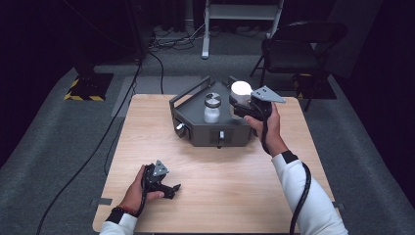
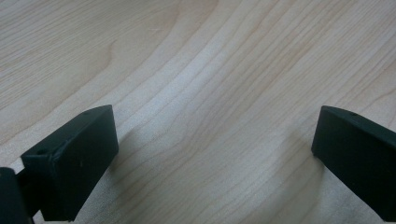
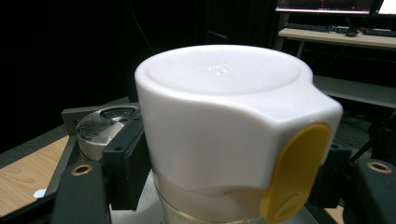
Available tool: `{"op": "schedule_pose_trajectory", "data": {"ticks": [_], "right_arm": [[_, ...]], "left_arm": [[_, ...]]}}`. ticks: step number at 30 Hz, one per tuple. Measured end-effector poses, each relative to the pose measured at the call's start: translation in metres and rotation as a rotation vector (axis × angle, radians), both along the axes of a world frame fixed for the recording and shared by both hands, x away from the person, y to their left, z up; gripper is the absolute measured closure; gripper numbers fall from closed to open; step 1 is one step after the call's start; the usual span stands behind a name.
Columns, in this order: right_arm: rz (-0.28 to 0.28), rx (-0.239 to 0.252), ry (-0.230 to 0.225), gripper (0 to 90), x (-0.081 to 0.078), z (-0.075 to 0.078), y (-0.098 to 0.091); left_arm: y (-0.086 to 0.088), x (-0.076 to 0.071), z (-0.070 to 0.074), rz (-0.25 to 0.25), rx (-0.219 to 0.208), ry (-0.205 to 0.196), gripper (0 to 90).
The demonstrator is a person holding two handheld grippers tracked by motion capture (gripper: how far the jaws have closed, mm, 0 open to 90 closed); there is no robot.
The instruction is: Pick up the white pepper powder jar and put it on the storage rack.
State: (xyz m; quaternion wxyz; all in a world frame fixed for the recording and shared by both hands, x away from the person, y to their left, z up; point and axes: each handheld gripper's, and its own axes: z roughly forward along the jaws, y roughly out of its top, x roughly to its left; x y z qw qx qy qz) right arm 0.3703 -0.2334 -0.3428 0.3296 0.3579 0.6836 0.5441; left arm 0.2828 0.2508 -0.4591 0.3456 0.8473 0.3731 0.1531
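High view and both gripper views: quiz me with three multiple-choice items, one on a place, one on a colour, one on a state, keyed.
1. Where is the shaker jar?
A. In the grey tray
B. On the chair
C. On the floor

2. What colour is the tab on the white-capped container?
A. Red
B. Yellow
C. Blue

3. How is the left gripper?
A. Shut on a jar
B. Open, holding nothing
C. Shut on a cable

Key: 1 A, it stands inside the tray walls. 2 B, yellow shows at the cap's side. 3 B, bare table lies between its jaws.
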Motion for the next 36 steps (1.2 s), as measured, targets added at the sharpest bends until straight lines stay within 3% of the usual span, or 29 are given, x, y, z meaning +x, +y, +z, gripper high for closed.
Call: {"op": "schedule_pose_trajectory", "data": {"ticks": [20, 36], "right_arm": [[-0.013, -0.006, 0.04, 29.4, 0.013, -0.019, 0.005], [-0.021, 0.015, 0.055, 29.2, 0.015, -0.024, 0.002]], "left_arm": [[0.001, 0.0, 0.0, -0.006, -0.002, -0.002, 0.0], [0.001, 0.0, 0.0, -0.008, -0.003, -0.001, 0.0]]}}
